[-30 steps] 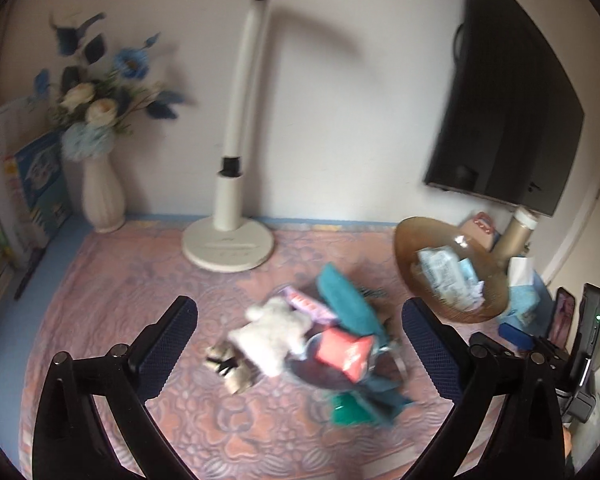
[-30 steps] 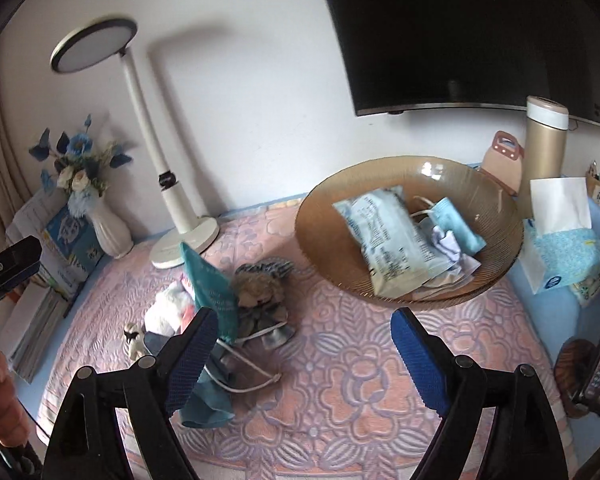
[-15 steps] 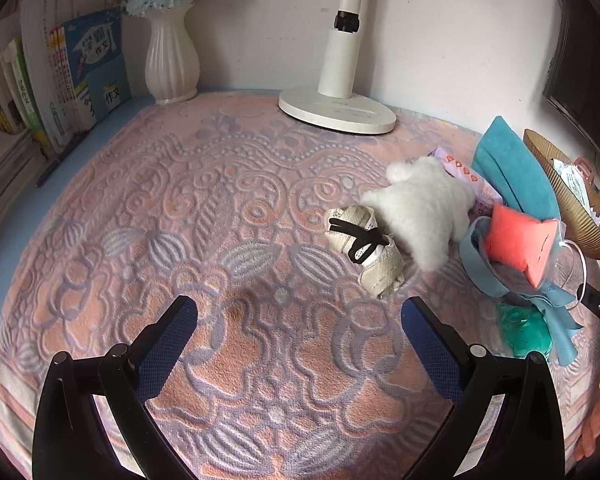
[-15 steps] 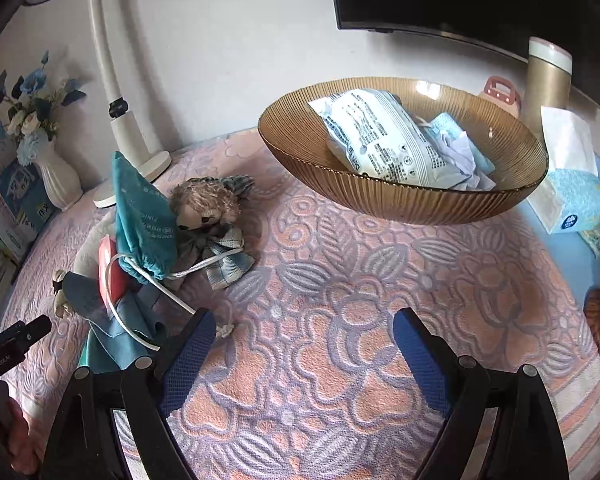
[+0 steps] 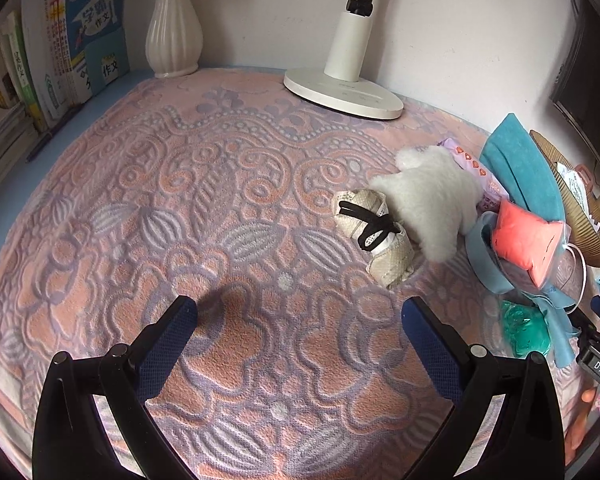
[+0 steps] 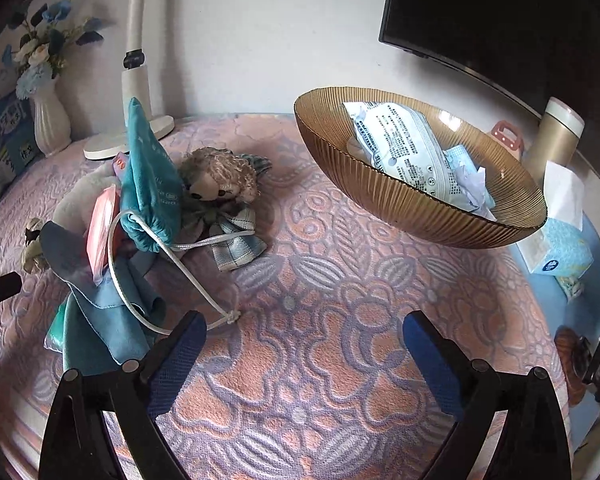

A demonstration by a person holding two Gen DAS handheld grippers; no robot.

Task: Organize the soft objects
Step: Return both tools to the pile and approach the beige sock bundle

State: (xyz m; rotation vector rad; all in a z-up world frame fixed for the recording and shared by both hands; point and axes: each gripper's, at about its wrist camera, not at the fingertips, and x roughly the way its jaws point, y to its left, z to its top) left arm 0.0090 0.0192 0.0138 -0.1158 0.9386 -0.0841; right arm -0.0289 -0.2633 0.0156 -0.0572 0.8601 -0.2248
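My left gripper (image 5: 299, 316) hangs with its jaws spread wide and nothing between them, over a bare stretch of the pink-and-lilac embossed table cover (image 5: 204, 208); my right gripper (image 6: 303, 330) is opening further, likewise with only cloth beneath it. The soft things sit heaped toward the cover's right side in the left view — a fluffy white plush toy (image 5: 430, 200) touching a small beige woven shoe with a black lace (image 5: 374, 236), a coral-red pouch (image 5: 526, 240), and a teal drawstring bag (image 6: 152, 184) standing upright; its white cord (image 6: 172, 264) trails toward my right gripper's left finger. A curly-haired rag doll (image 6: 220, 184) leans against the bag. Near the far right corner stands the ribbed amber glass bowl (image 6: 400, 204) — a pale printed packet (image 6: 400, 148) lies in it.
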